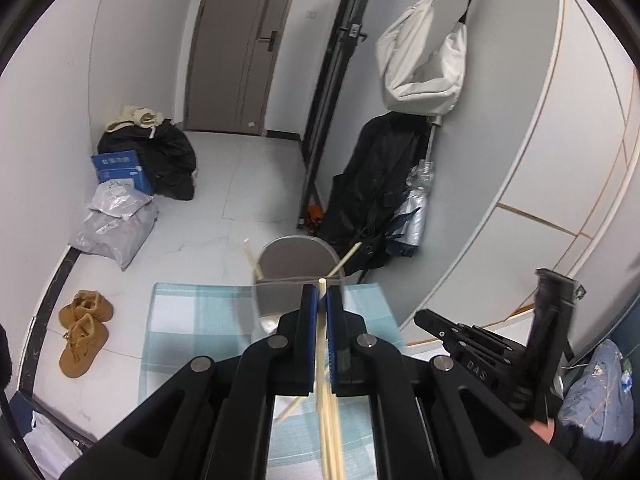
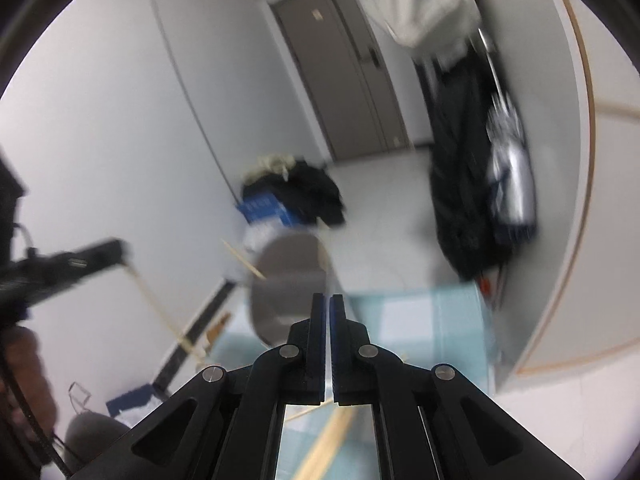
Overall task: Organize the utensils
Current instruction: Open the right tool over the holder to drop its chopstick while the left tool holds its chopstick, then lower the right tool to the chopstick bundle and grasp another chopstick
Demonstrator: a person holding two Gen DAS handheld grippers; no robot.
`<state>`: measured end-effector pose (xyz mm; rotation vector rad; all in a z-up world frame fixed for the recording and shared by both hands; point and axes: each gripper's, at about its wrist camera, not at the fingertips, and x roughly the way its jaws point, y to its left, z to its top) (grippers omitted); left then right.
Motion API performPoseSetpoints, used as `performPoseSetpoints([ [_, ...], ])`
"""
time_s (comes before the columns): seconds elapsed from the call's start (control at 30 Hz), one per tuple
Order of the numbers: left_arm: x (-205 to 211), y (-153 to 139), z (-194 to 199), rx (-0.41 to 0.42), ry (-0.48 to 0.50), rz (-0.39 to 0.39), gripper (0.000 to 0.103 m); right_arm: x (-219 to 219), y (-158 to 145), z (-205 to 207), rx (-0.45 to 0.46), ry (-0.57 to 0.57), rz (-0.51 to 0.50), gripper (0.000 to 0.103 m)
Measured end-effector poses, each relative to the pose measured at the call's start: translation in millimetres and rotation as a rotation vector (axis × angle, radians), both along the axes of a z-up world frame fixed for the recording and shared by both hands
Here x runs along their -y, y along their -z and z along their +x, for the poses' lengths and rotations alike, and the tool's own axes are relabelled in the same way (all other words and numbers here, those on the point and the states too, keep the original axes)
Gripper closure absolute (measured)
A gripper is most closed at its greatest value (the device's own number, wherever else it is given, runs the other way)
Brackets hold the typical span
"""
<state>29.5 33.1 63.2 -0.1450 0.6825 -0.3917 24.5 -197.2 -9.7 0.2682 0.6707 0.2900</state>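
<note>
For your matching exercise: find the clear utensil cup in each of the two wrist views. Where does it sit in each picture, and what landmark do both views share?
Left wrist view: the clear cup stands at centre, just beyond the left claw, on the checked cloth, with chopsticks in it.
Right wrist view: the cup, blurred, stands just left of centre, beyond the right claw.
Shared landmark: the grey door.

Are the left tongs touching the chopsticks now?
Touching. In the left wrist view, the left tongs are shut on the chopsticks, whose pale sticks run between both blue pads with no gap.
</note>
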Motion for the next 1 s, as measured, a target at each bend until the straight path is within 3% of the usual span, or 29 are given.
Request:
performPoseSetpoints([
  [0.13,-9.2,17.1,3.1,-0.032,-0.018,0.014,0.102,12.1,44.0,18.8,-0.158,0.036,0.016,0.086],
  [0.2,-11.8,25.0,4.0,-0.043,-0.027,0.018,0.102,17.4,64.7,28.3,-0.233,0.055,0.043,0.071],
  [0.23,-12.7,28.7,5.2,-0.051,-0.03,0.019,0.102,19.3,73.4,33.2,-0.269,0.068,0.049,0.069],
  [0.43,-18.8,43.0,5.5,-0.095,-0.044,0.017,0.102,26.7,118.2,67.1,-0.41,0.116,0.108,0.069],
  [0.67,-30.3,44.0,-1.7,-0.102,-0.051,-0.007,0.102,7.8,142.6,95.8,-0.473,0.221,0.002,0.069],
  [0.83,-39.2,47.3,-2.0,-0.11,-0.064,-0.016,0.102,-12.1,139.2,99.7,-0.425,0.298,-0.106,0.071],
  [0.9,-41.1,49.0,-0.7,-0.113,-0.067,-0.02,0.102,-16.6,141.3,99.9,-0.431,0.312,-0.121,0.094],
  [1.0,-43.1,51.1,-0.5,-0.116,-0.069,-0.019,0.102,-16.6,141.4,94.9,-0.417,0.33,-0.114,0.099],
])
